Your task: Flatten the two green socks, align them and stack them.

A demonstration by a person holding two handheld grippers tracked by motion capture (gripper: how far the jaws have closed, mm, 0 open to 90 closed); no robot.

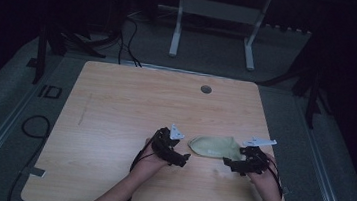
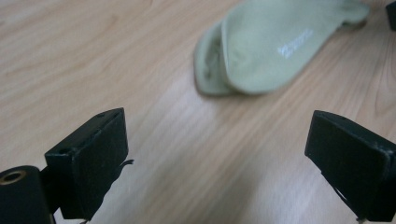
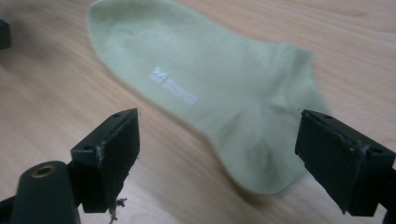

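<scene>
A dim room with grey floor (image 1: 11, 98) surrounds the pale wood-grain counter (image 1: 131, 100). On it a flat pale-green cotton sock (image 1: 214, 146) lies between the left claw (image 1: 184, 157) and the right claw (image 1: 228, 163); both gape wide, holding nothing. The right gripper view shows the sock's white printed logo (image 3: 173, 86), and the left gripper view its open cuff (image 2: 210, 60), just ahead of each claw.

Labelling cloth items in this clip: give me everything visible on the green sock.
The sock is pale green, ankle-cut, fine ribbed knit, with a small white printed logo on its side. It lies flat on the wooden table, near the person's edge, between the left tool and the right tool. The left gripper view shows a second layer under one end, perhaps a paired sock. Both tools stand open, and neither touches it.
</scene>
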